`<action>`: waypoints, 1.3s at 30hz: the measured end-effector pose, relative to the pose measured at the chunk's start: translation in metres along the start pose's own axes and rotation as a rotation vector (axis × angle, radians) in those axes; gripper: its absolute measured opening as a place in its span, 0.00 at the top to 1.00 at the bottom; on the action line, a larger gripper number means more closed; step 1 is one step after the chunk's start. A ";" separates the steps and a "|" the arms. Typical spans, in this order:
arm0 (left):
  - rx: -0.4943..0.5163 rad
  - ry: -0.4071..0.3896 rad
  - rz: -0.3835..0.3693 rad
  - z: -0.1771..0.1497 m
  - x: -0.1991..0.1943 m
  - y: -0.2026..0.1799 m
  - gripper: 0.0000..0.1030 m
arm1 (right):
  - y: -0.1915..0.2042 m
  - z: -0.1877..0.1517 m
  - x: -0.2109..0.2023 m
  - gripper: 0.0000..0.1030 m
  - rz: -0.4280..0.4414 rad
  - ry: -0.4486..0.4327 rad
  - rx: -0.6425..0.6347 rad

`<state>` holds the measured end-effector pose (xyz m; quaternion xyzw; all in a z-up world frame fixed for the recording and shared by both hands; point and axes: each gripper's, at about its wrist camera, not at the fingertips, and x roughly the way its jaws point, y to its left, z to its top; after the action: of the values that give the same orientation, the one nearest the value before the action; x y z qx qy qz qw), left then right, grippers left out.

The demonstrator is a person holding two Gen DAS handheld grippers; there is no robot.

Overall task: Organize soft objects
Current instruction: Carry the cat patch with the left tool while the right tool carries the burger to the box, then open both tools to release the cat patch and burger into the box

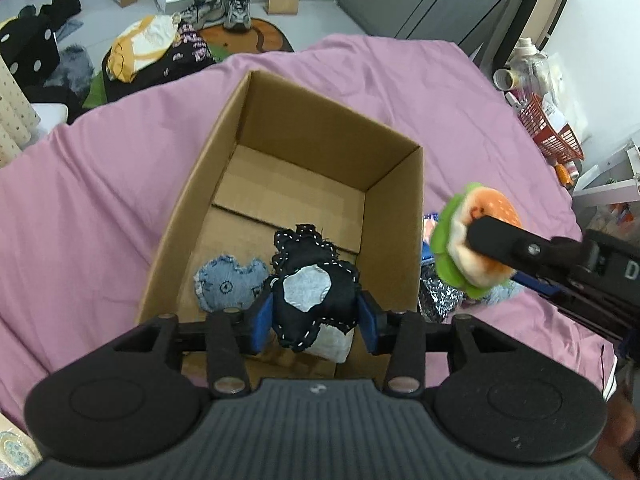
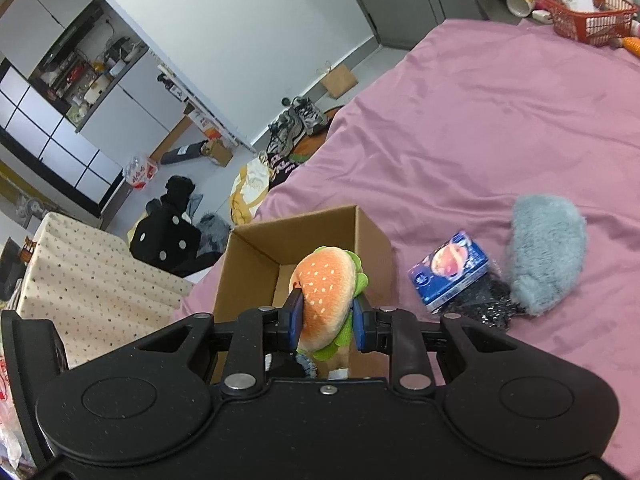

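Left wrist view: the left gripper [image 1: 316, 316] sits over the near end of the open cardboard box [image 1: 400, 216], its blue pads on either side of a black stitched plush [image 1: 310, 280], touching it; the grip appears closed on it. A denim plush [image 1: 228, 282] lies on the box floor, just left. The right gripper [image 2: 326, 320] is clamped on a burger plush [image 2: 326, 284], held above the box's right wall. A grey fuzzy pouch [image 2: 546, 252] and blue packet [image 2: 448, 270] lie on the purple sheet [image 2: 500, 120].

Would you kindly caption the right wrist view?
Right tongs carry a plush burger above the cardboard box on a pink bedsheet.
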<state>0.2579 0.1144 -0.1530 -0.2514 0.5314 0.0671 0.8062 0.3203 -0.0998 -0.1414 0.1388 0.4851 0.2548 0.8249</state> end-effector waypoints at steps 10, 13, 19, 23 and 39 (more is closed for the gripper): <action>-0.021 -0.065 0.015 0.006 -0.036 0.010 0.50 | 0.013 -0.004 0.014 0.75 0.005 0.035 -0.009; -0.023 -0.095 0.030 0.005 -0.050 0.012 0.50 | 0.020 -0.003 0.014 0.65 0.012 0.041 -0.010; -0.045 -0.151 0.075 0.005 -0.076 0.014 0.42 | 0.028 -0.003 -0.005 0.51 0.005 0.009 -0.010; -0.064 -0.216 0.101 -0.002 -0.097 0.010 0.25 | 0.026 -0.007 -0.028 0.47 0.015 -0.018 -0.007; 0.015 -0.299 0.095 -0.040 -0.130 -0.036 0.18 | -0.024 -0.020 -0.098 0.28 -0.021 -0.100 0.024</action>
<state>0.1828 0.0846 -0.0373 -0.2071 0.4172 0.1380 0.8741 0.2704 -0.1749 -0.0913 0.1561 0.4475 0.2332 0.8491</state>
